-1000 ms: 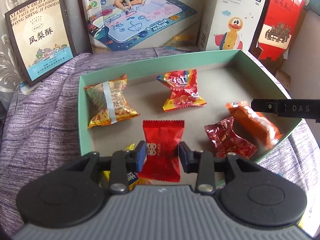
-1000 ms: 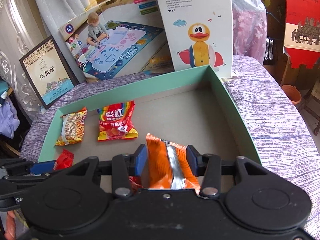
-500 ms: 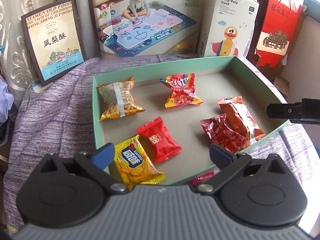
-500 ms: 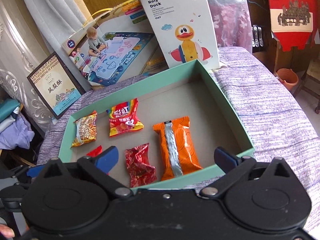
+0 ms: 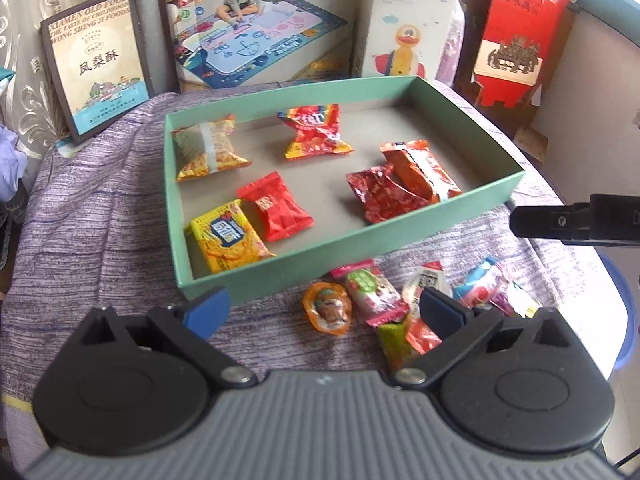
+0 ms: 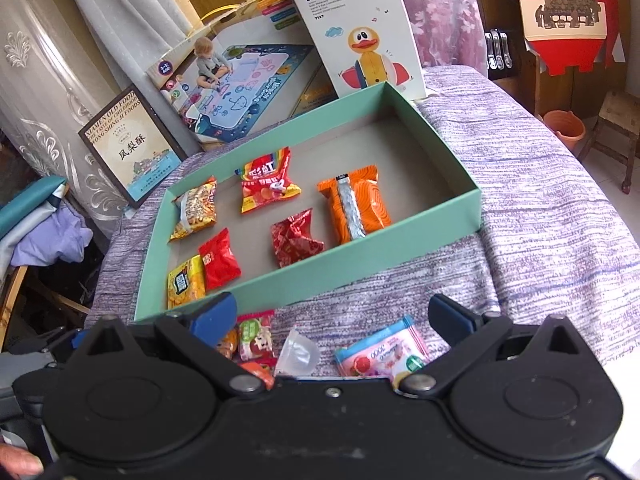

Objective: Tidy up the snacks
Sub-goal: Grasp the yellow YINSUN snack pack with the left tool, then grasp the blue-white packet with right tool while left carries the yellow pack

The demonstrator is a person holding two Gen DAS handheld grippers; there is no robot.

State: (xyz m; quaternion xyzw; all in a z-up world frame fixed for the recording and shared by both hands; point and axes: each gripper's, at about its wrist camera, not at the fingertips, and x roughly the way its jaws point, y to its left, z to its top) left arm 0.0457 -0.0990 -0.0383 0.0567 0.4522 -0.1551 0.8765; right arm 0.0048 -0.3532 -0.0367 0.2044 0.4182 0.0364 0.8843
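A green box (image 5: 460,116) (image 6: 452,152) on the purple cloth holds several snack packets, among them a red packet (image 5: 276,208) (image 6: 218,258) and an orange packet (image 5: 418,170) (image 6: 354,208). My left gripper (image 5: 322,308) is open and empty, in front of the box above loose snacks: an orange round cup (image 5: 328,310) and a pink-green packet (image 5: 370,292). My right gripper (image 6: 332,314) is open and empty, above a pink packet (image 6: 380,354) and a clear cup (image 6: 298,354). The right gripper's finger also shows in the left wrist view (image 5: 576,224).
Behind the box lean a framed sign (image 5: 96,64), a play-mat box (image 5: 256,28) and a Roly-Poly Duck box (image 6: 360,28). A red paper bag (image 5: 520,32) stands at the back right. The cloth drops off at the right edge.
Both grippers opened, letting go of the red packet and the orange packet inside the box, and pulled back toward me. Loose snacks in front of the box came into view.
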